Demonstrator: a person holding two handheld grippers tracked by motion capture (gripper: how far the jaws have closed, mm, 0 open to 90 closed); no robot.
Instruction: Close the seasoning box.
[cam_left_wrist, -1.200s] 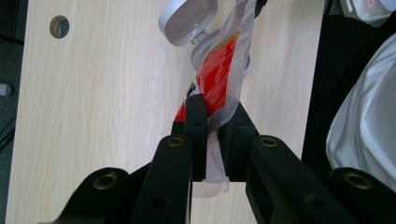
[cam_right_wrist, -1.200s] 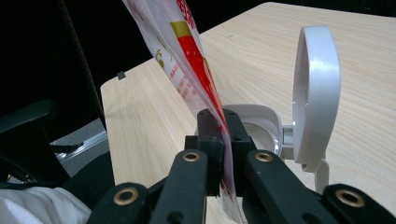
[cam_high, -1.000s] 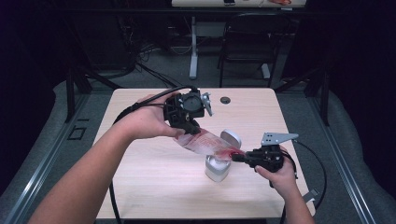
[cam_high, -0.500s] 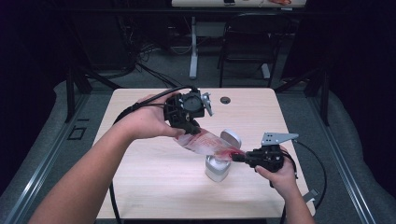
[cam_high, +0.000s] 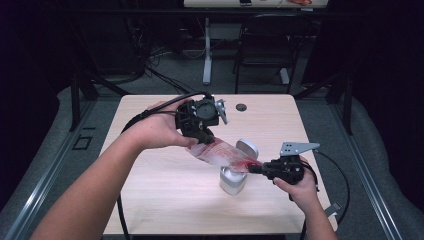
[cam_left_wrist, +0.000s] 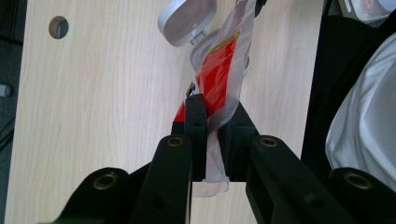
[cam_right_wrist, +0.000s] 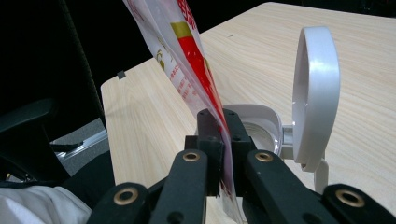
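Both grippers, left (cam_high: 207, 136) and right (cam_high: 256, 169), clamp the pouch (cam_high: 222, 154) over the open bin (cam_high: 233, 180). Best keep it taut, low end above the opening.

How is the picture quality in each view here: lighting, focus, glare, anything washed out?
High view: table evenly lit, surroundings nearly black, image soft, so print on the plastic bag is unreadable. Left gripper view: bag and wood grain sharp, near jaws slightly soft, white cloth at right overexposed. Right gripper view: glare on the white container's open lid, bag print legible but blurred towards the top, dark background.
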